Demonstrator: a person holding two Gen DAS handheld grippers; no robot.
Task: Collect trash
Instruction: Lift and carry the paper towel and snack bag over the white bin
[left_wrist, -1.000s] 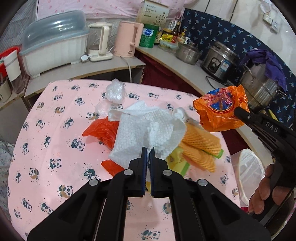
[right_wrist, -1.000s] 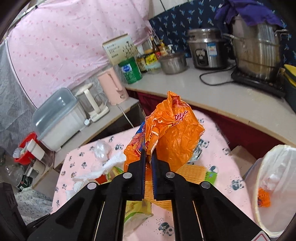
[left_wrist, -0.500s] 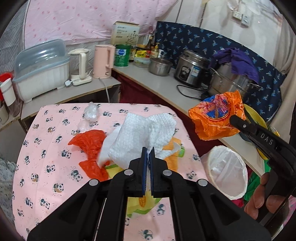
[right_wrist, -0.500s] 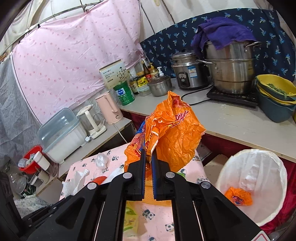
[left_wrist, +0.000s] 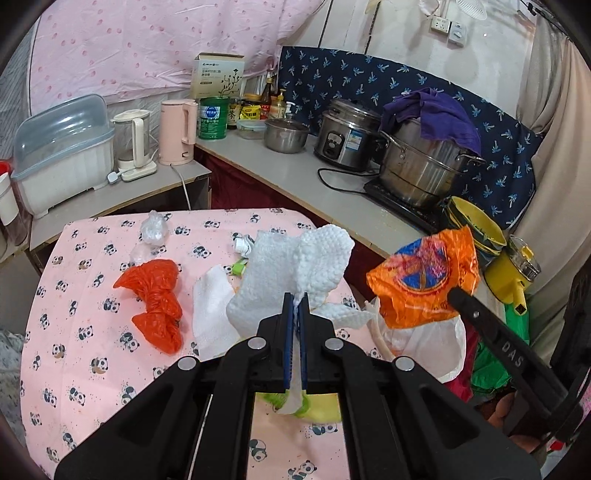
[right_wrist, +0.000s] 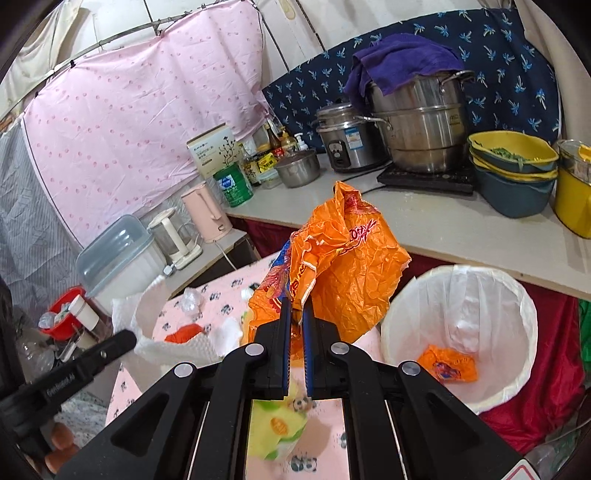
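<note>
the left gripper is clamped on a white paper towel, which hangs crumpled above the table. a second ago the towel sat low over the trash pile; now it is lifted clear and has come toward the table's right edge, closer to the bin. the right gripper is pinched on an orange wrapper, held up beside the bin. in the earlier right wrist view only an edge of the bin showed at the frame's side; now its white-lined mouth lies open just right of the wrapper, with an orange scrap at the bottom. in the left wrist view the wrapper now covers part of the bin's rim, where before it hung over the counter. left on the table are a red bag, a second white towel, a clear plastic wad and a yellow-green packet under the grippers.
</note>
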